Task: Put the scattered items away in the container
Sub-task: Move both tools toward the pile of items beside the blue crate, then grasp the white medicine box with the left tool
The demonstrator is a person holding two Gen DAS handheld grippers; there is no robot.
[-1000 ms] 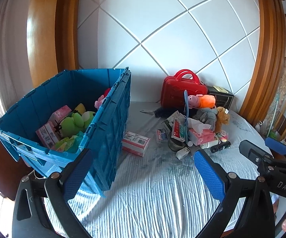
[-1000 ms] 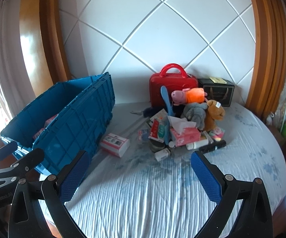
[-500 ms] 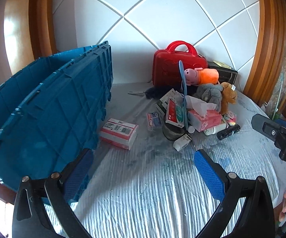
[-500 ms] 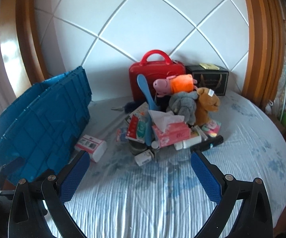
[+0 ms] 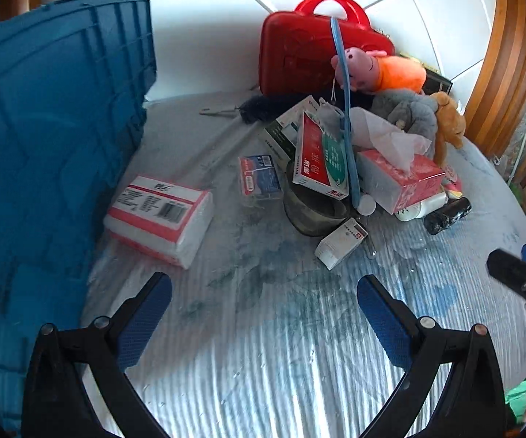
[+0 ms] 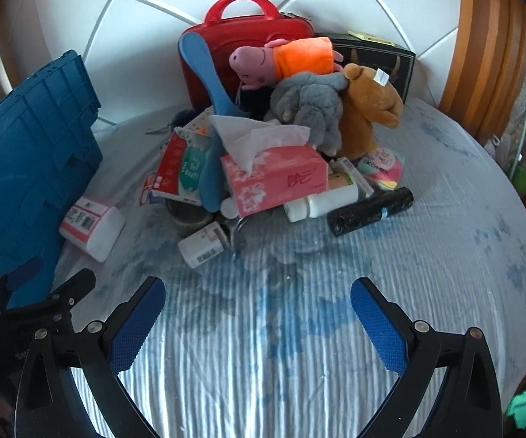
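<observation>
Both hand-held grippers hovered wide and empty over the striped bed sheet, facing the heap of clutter.

The left hand-held gripper (image 5: 263,314) and right hand-held gripper (image 6: 257,310) each held nothing, jaws spread far apart. The blue crate (image 5: 44,127) stood at the left, with a white-and-pink tissue pack (image 5: 159,219) just beside its wall. Farther back, a pink tissue box (image 6: 275,180), a small white box (image 6: 202,242), a black roll (image 6: 370,210) and plush toys (image 6: 310,109) were piled before a red case (image 6: 248,25).
</observation>
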